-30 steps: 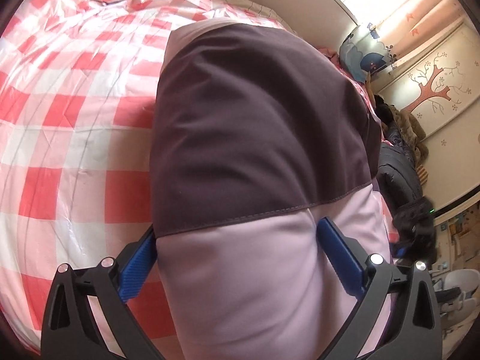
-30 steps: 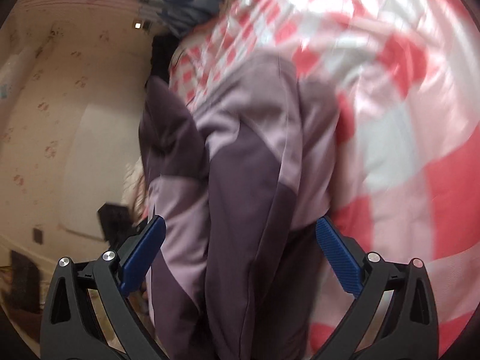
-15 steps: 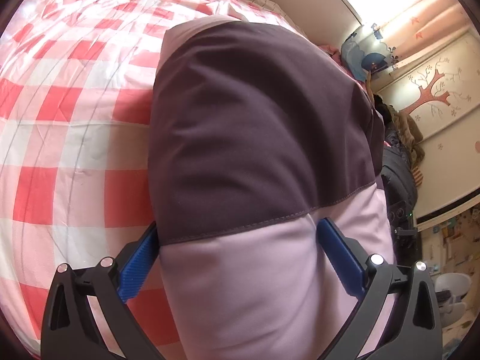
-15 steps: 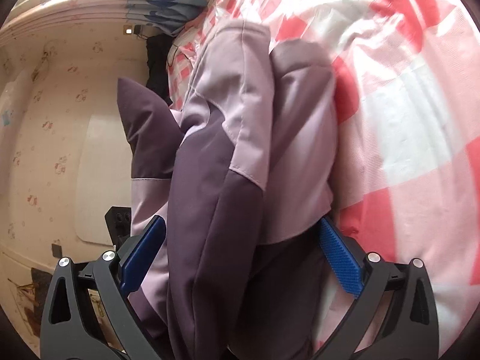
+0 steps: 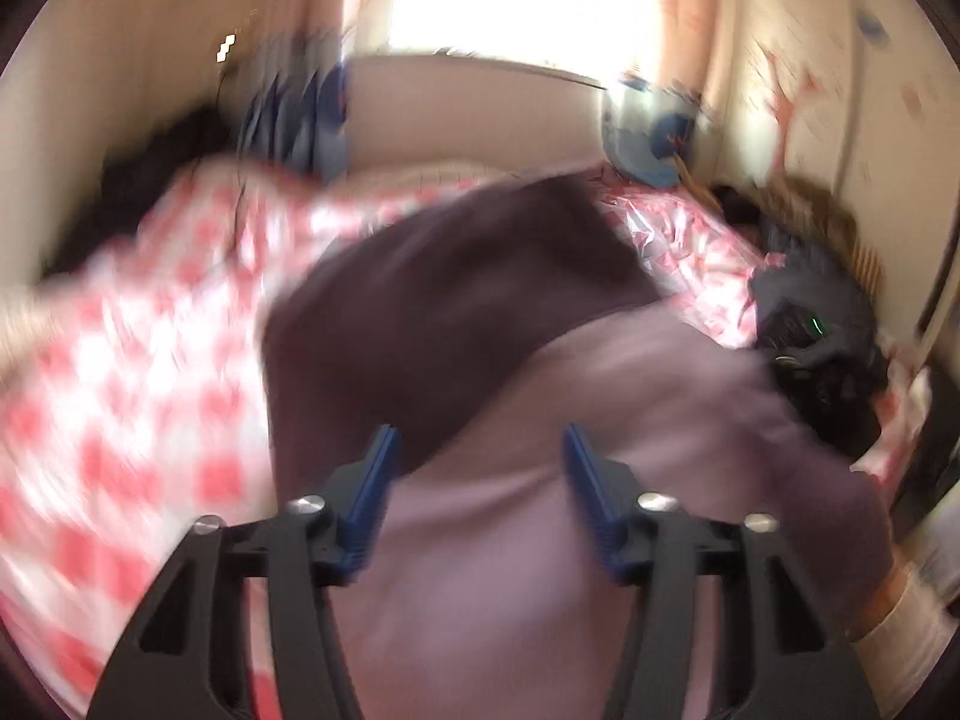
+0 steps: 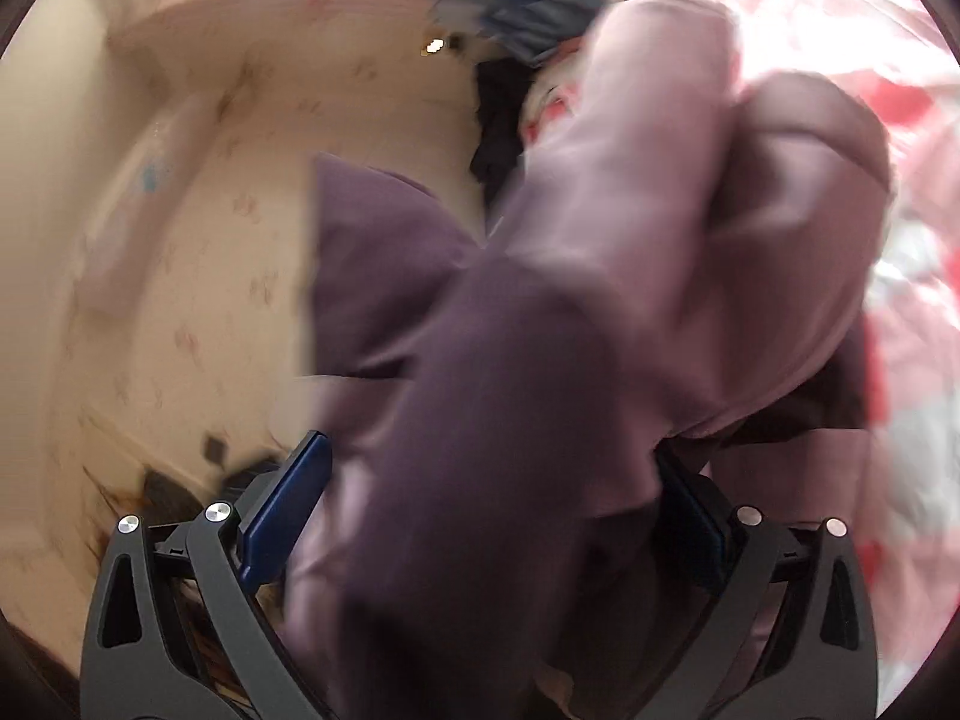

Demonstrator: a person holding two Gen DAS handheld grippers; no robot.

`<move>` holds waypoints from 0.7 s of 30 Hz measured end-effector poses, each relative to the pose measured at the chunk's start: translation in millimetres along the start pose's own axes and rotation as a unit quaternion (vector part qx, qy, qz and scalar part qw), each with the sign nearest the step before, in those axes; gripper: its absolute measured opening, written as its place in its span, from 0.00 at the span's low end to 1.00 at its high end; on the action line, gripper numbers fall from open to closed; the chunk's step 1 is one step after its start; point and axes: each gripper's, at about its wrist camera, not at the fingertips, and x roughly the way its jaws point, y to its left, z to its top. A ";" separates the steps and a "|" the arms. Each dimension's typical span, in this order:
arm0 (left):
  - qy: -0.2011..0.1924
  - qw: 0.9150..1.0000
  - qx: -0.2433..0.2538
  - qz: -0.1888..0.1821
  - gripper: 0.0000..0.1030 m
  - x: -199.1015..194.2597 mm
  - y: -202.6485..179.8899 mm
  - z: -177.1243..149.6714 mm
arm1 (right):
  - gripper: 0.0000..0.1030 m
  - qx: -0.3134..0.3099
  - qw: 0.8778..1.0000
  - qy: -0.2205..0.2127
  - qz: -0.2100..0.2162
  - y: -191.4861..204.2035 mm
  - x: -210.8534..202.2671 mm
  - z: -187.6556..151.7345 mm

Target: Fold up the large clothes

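Note:
A large jacket in dark purple and pale lilac (image 5: 480, 360) lies on a bed with a red-and-white checked cover (image 5: 150, 372). In the left wrist view my left gripper (image 5: 477, 480) has its blue fingers (image 5: 372, 486) partly closed over the pale lilac part; the frame is blurred. In the right wrist view the jacket (image 6: 600, 330) hangs bunched and lifted between the blue fingers (image 6: 288, 510) of my right gripper (image 6: 486, 516), which stand wide apart around the fabric. Whether either gripper pinches the cloth is hidden.
A headboard (image 5: 468, 114) and bright window stand at the far end of the bed. A pile of dark clothes (image 5: 816, 324) lies at the bed's right side, blue cushions (image 5: 300, 126) at the back left. A papered wall (image 6: 180, 240) is left of the right gripper.
Both grippers have risen and tilted up, lifting the jacket off the bed. The left gripper's fingers have come closer together. The views now blur with motion.

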 end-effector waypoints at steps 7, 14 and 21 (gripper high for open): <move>0.108 0.987 -0.057 -0.105 0.64 74.7 12.5 -24.1 | 0.94 0.034 0.991 0.025 -0.124 -49.8 -5.3 -10.5; 0.052 0.976 -0.080 -0.196 0.64 48.6 -4.3 -26.3 | 0.94 -0.035 0.988 -0.036 -0.143 -0.3 -55.6 11.0; -0.010 0.977 -0.193 -0.085 0.78 -28.0 104.7 -31.1 | 0.94 -0.105 0.985 0.057 -0.127 53.8 1.0 22.3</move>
